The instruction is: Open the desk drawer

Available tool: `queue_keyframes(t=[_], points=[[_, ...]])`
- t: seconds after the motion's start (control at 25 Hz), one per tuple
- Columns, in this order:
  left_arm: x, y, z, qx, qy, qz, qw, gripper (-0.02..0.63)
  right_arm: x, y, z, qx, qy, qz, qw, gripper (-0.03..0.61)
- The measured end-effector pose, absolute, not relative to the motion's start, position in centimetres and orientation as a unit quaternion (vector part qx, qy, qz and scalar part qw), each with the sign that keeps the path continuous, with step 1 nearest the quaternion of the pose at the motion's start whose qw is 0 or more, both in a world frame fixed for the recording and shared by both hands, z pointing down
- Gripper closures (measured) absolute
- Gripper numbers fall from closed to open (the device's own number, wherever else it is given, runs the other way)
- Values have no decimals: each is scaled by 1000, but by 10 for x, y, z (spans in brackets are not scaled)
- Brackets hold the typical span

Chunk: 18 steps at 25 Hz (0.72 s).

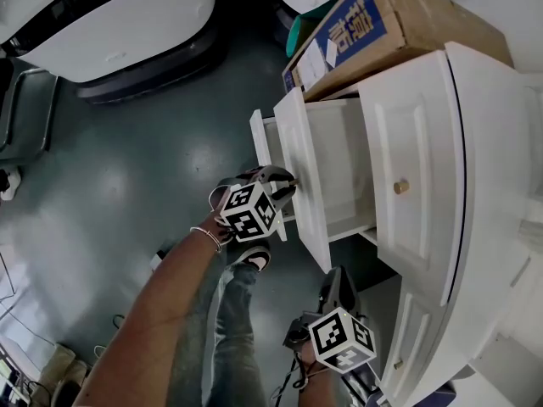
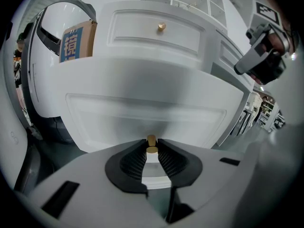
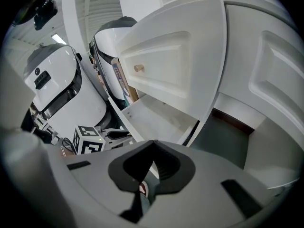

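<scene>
The white desk drawer stands pulled out from the desk, its bare inside showing. My left gripper is shut on the drawer's small brass knob; both black pads press the knob's sides in the left gripper view. The drawer front fills that view. My right gripper hangs lower, apart from the drawer, with its jaws shut on nothing. In the right gripper view the open drawer and the left gripper's marker cube lie beyond the tips.
A second drawer with a brass knob sits closed above the open one. A cardboard box leans beside the desk. A large white machine stands across the grey floor. The person's shoe is below the drawer.
</scene>
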<state>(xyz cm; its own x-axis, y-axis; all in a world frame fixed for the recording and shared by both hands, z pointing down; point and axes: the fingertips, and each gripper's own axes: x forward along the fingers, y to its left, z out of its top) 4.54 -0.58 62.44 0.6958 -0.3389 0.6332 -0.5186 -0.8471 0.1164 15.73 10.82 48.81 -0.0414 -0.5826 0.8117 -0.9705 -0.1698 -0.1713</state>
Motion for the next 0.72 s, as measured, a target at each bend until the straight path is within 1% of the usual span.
queue_keyframes(t=[0.72], points=[[36,0,623,909,-243,298,162,528,143,94,493,637,-608,406,244,571]])
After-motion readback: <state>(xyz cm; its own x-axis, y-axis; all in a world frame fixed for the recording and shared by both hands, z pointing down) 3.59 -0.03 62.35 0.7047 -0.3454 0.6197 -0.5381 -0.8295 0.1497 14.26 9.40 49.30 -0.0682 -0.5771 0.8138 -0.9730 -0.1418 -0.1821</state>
